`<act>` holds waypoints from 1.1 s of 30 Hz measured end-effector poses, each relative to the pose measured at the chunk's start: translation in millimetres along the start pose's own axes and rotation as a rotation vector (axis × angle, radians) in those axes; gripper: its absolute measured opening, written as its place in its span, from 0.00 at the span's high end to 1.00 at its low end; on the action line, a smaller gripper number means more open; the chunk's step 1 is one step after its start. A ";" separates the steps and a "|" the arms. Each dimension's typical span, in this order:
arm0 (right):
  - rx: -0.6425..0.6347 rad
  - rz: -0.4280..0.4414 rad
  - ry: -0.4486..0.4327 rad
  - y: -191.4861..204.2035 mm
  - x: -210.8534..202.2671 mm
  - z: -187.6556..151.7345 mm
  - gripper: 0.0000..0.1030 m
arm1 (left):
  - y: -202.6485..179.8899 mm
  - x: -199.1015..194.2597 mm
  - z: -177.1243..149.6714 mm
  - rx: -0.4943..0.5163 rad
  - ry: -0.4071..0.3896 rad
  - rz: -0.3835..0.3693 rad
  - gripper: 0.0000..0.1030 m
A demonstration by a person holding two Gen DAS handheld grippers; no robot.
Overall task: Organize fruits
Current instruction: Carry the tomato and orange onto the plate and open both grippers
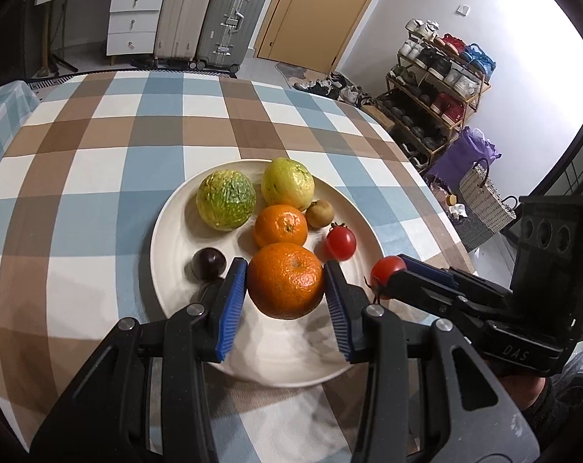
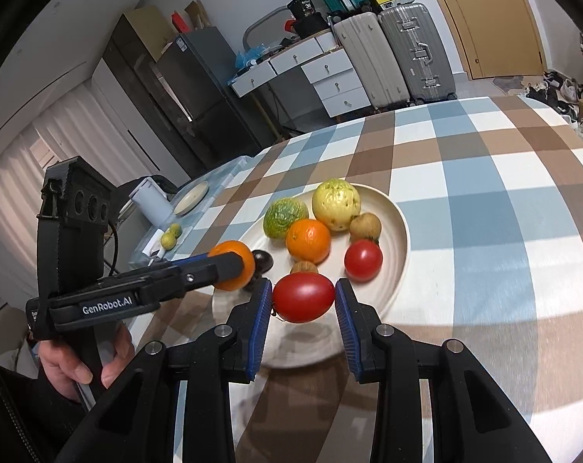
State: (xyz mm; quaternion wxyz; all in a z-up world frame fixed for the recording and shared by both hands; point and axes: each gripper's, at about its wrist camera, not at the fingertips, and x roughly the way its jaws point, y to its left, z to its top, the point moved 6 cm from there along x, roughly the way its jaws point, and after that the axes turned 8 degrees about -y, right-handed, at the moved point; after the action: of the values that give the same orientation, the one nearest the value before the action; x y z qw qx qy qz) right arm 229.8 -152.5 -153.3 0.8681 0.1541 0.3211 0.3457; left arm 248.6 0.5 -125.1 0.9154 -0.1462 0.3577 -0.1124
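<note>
My left gripper [image 1: 285, 283] is shut on an orange [image 1: 285, 279], held just above the near part of the white plate [image 1: 168, 231]. My right gripper [image 2: 304, 298] is shut on a red tomato [image 2: 303, 297] over the plate's [image 2: 401, 231] near rim; that tomato [image 1: 386, 270] and its gripper also show at the right of the left wrist view. On the plate lie a second orange [image 1: 280, 225], another tomato [image 1: 341, 242], a green-yellow citrus [image 1: 226, 199], a yellow guava [image 1: 287, 184], a kiwi [image 1: 319, 213] and a dark plum [image 1: 208, 263]. A walnut-like brown fruit [image 2: 304, 267] lies behind the held tomato.
The plate stands on a table with a blue, brown and white checked cloth [image 1: 98, 177]. A hand [image 2: 79, 362] holds the left gripper's handle. A side table at the left holds a small plate [image 2: 191, 195], a white box [image 2: 152, 200] and two limes [image 2: 171, 236].
</note>
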 end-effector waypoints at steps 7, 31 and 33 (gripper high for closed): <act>-0.018 -0.017 0.026 -6.0 22.8 10.8 0.67 | 11.1 20.6 5.2 -0.012 0.007 0.007 0.64; -0.042 -0.058 0.082 -9.4 43.8 4.9 0.61 | 15.4 35.4 3.5 -0.024 0.012 -0.018 0.63; -0.035 -0.054 0.069 -8.2 42.2 7.1 0.51 | 13.7 30.8 7.1 -0.025 -0.007 -0.020 0.63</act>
State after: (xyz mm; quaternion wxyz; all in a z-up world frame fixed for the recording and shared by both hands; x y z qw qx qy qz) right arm 262.0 -129.2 -171.0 0.8683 0.1180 0.3486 0.3327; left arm 277.0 5.0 -144.1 0.9137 -0.1614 0.3542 -0.1165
